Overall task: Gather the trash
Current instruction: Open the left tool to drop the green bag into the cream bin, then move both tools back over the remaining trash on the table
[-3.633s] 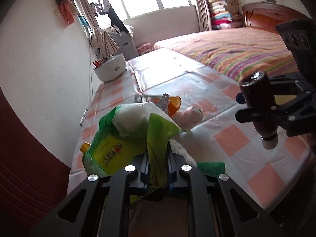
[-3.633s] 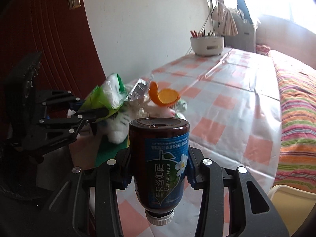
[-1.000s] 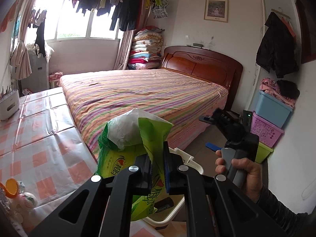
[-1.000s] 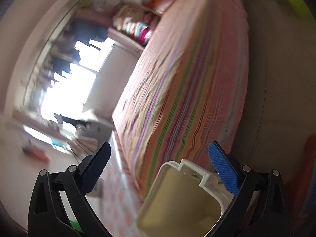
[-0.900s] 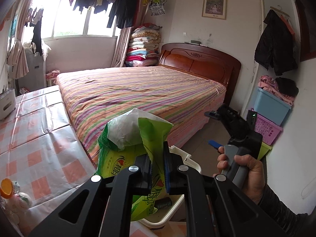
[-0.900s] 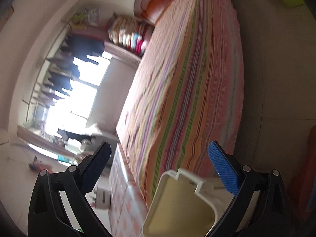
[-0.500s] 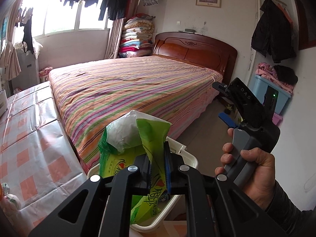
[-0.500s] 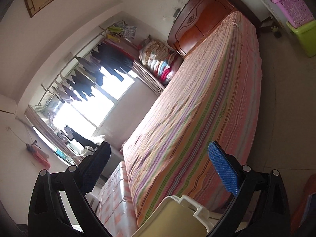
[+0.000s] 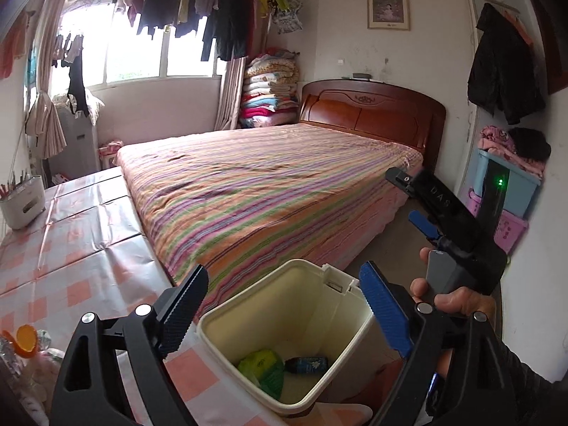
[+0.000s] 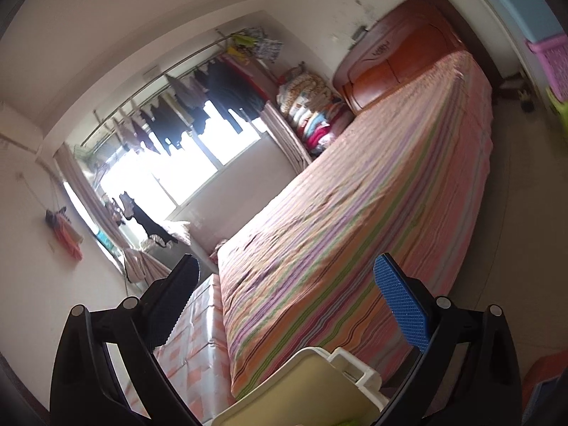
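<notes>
Bin [image 9: 220,323], cream plastic and open-topped, stands against the checked tablecloth's [image 9: 71,248] edge, with the striped bed [image 9: 269,184] behind it. Inside the bin lie a green snack bag [image 9: 264,369] and a dark bottle [image 9: 307,364]. Left gripper [image 9: 280,305] hangs above the bin, jaws spread wide, holding nothing. Right gripper [image 10: 291,301], beside the bin, is likewise spread wide and empty.

Surfaces: table at left of my left wrist view, bed across the centre.
I see the table [image 9: 74,248] under a pink-checked cloth; white holder [image 9: 22,203] of sticks at its far end, orange peel [image 9: 25,336] and scraps at lower left. Striped bed [image 9: 269,181] lies bare. Cream bin [image 9: 234,314] sits lower centre, its footing hidden.
</notes>
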`<action>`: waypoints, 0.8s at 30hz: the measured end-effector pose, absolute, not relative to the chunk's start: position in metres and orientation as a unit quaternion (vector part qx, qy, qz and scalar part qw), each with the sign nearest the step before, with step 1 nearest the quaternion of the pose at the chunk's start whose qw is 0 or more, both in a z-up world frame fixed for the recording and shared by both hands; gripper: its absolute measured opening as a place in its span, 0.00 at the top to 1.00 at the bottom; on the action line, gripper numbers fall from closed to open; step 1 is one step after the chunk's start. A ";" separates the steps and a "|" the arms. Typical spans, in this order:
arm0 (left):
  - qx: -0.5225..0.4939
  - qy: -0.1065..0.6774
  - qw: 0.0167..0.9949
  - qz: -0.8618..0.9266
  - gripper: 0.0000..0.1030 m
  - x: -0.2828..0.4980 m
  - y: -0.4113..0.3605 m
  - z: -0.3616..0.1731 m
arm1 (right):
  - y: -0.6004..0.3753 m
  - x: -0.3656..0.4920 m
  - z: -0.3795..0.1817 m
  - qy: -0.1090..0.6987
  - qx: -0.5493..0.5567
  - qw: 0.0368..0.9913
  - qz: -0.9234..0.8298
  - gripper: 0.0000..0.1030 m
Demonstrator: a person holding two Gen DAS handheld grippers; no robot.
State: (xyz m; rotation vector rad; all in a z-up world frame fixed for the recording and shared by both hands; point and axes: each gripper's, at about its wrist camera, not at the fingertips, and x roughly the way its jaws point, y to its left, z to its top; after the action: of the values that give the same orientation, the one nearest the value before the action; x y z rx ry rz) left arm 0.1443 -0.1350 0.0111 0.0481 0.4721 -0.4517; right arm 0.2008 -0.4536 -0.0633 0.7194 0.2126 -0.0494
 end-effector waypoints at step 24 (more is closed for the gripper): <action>-0.098 0.240 0.965 -0.033 0.18 0.121 0.066 0.025 | -0.267 0.247 -0.046 0.161 0.212 0.942 0.204 0.06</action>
State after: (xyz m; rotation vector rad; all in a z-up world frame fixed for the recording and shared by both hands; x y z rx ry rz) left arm 0.1209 0.0659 0.0246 -0.1986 0.4865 -0.0669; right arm 0.2470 -0.2666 -0.0458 0.4325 0.3286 0.4171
